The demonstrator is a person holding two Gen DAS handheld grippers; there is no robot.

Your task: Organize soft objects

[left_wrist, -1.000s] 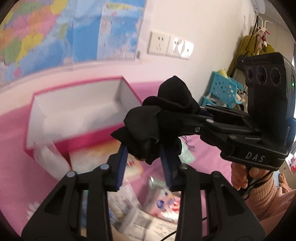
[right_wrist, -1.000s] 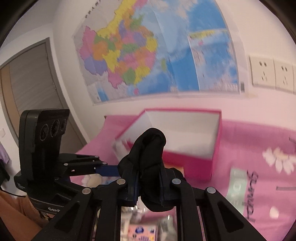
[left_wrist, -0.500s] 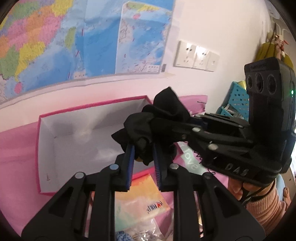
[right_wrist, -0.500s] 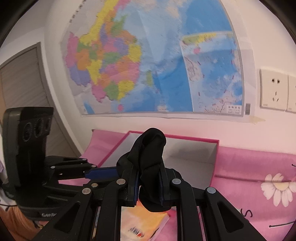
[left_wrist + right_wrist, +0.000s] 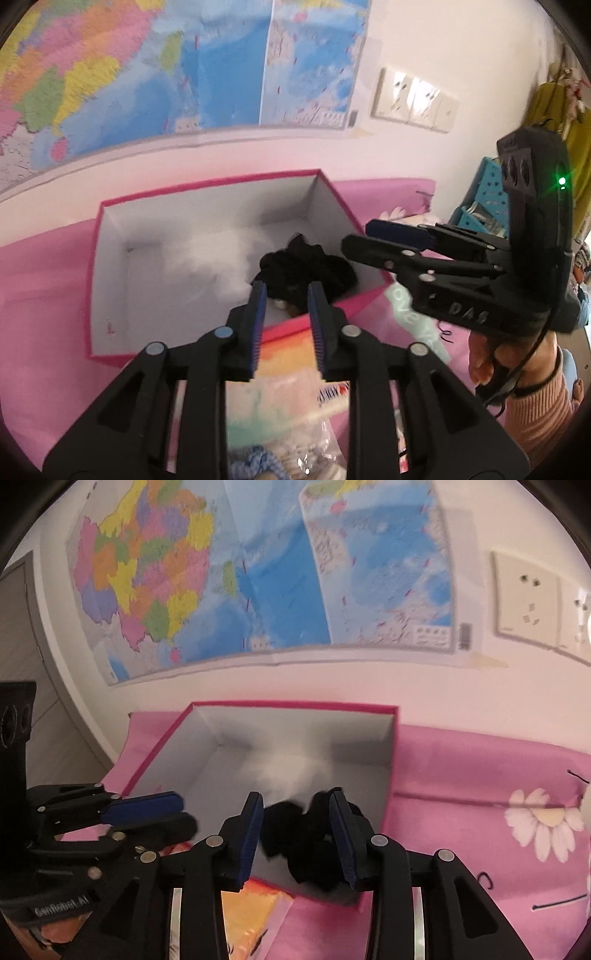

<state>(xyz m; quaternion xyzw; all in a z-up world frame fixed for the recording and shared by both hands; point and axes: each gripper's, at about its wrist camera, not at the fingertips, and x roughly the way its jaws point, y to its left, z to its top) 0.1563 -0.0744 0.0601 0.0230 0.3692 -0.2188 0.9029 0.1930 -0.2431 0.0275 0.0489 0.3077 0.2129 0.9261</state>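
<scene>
A crumpled black cloth (image 5: 306, 269) lies inside the pink box (image 5: 207, 182) with white walls, in its near right corner. My left gripper (image 5: 284, 291) hovers at the box's near rim, its jaws close together with nothing between them. In the right wrist view the black cloth (image 5: 303, 842) sits low between the fingers of my right gripper (image 5: 295, 801), whose jaws are opening; the pads no longer squeeze it. The box (image 5: 295, 704) lies straight ahead. My left gripper (image 5: 184, 812) shows at the left, apart from the cloth. My right gripper (image 5: 358, 236) reaches in from the right.
A pink flowered sheet (image 5: 480, 775) covers the surface. Plastic packets (image 5: 280, 391) and an orange packet (image 5: 247, 908) lie in front of the box. A map (image 5: 258, 572) and wall sockets (image 5: 413, 99) are behind. A blue basket (image 5: 484, 199) stands right. A hand (image 5: 484, 362) in a pink sleeve holds the right gripper.
Both grippers carried the black cloth forward over the box. The left let go and narrowed, the right opened, and the cloth now lies in the box's near right corner.
</scene>
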